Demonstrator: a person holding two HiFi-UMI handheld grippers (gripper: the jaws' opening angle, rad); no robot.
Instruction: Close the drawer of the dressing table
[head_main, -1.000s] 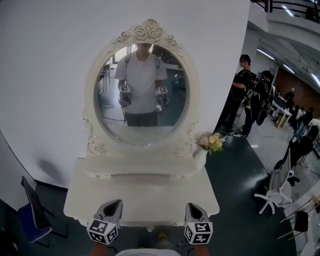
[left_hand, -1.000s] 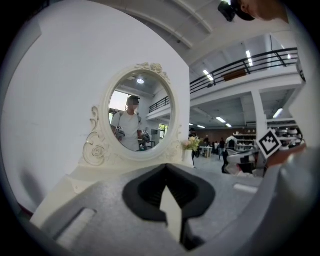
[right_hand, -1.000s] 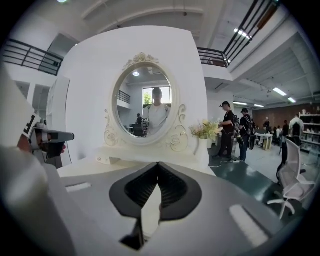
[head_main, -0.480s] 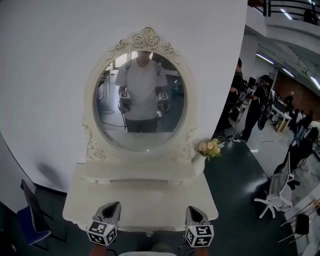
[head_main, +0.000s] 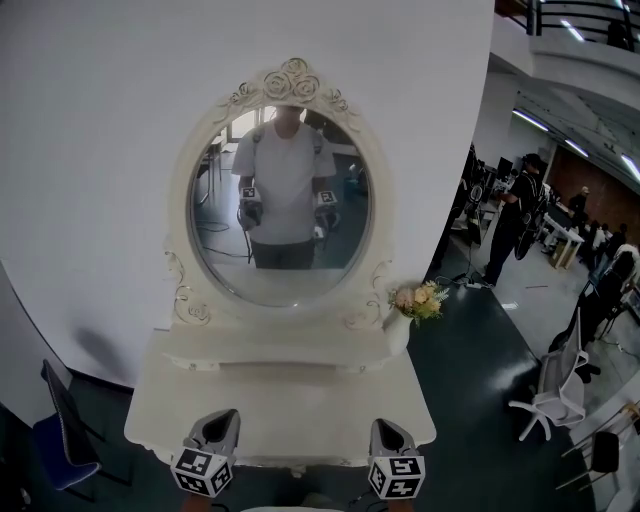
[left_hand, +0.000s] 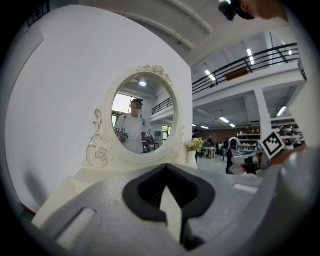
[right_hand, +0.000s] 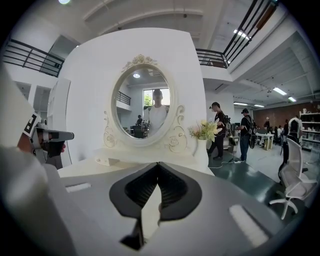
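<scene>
The white dressing table (head_main: 285, 405) stands against the wall, with an oval mirror (head_main: 280, 200) above it. Its tabletop's front edge lies just beyond both grippers. No drawer front shows in any view. My left gripper (head_main: 227, 416) hovers over the front left of the tabletop, jaws shut and empty; its tips meet in the left gripper view (left_hand: 166, 167). My right gripper (head_main: 384, 426) hovers over the front right, also shut with nothing between the jaws (right_hand: 158, 164). The mirror reflects the person holding both grippers.
A white vase of flowers (head_main: 418, 300) stands at the table's back right corner. A low shelf (head_main: 285, 350) runs under the mirror. A blue chair (head_main: 58, 425) is on the left, a white office chair (head_main: 555, 385) on the right. People (head_main: 515, 225) stand beyond.
Both grippers keep their place at the table's front edge. The head view has shifted a little, and the people at the right have walked on.
</scene>
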